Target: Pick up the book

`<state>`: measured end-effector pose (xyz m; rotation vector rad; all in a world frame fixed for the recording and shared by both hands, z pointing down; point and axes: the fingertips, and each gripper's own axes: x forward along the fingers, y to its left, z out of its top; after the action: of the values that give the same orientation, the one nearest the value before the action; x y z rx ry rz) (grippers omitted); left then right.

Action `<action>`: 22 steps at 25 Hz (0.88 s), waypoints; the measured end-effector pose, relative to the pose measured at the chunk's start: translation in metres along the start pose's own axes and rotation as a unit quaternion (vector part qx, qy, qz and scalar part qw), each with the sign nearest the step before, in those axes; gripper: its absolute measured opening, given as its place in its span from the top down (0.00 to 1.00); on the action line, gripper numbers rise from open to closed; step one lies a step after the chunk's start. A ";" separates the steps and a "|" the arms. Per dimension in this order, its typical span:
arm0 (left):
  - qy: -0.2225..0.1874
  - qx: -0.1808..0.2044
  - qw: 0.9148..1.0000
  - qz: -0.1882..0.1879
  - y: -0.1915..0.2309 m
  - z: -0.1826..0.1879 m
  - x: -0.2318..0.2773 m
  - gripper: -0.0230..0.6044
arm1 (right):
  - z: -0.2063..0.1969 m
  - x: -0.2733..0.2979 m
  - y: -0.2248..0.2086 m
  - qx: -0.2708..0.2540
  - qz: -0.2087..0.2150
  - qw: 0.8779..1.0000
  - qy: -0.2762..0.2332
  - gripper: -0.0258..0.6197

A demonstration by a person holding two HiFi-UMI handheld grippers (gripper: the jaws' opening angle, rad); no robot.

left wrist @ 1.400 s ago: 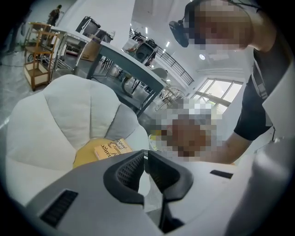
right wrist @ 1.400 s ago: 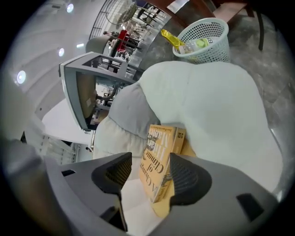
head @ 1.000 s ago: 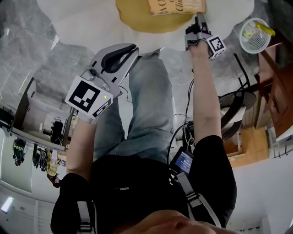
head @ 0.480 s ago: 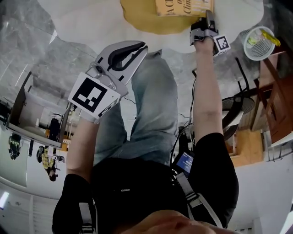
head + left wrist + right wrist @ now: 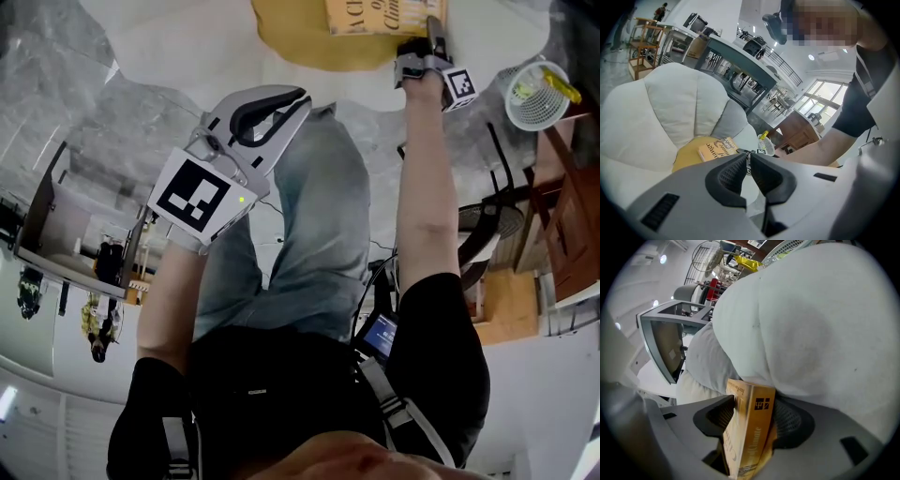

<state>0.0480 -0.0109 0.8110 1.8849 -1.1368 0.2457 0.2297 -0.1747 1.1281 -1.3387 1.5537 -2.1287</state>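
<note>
Right gripper (image 5: 751,417): clamped on the yellow book (image 5: 382,13), at its spine end.
Book: on yellow cushion (image 5: 292,39), white armchair (image 5: 670,101).
Left gripper (image 5: 747,169): jaws together, empty, well apart from book.

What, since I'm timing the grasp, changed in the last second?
The right gripper edged a little further onto the book, which its jaws now clamp. The left gripper stayed raised, shut and empty; the book stayed on the yellow cushion.

Book (image 5: 751,427) glossy paper cover; armchair (image 5: 815,324) seemingly matt cloth.
</note>
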 end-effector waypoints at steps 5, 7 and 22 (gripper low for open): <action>0.007 0.007 1.000 0.002 -0.009 -0.003 0.010 0.94 | 0.008 -0.008 -0.004 0.013 0.005 1.000 0.010 0.58; 0.019 0.019 1.000 0.002 -0.016 -0.007 0.015 0.94 | 0.014 -0.017 -0.001 -0.001 0.013 1.000 0.013 0.60; 0.054 0.059 0.996 -0.035 -0.042 -0.006 -0.012 0.94 | -0.009 -0.058 0.093 -0.147 0.051 0.988 -0.006 0.69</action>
<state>0.0759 0.0083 0.7836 1.9864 -1.0009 0.3777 0.2250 -0.1736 1.0183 -1.3170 1.9455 -1.8828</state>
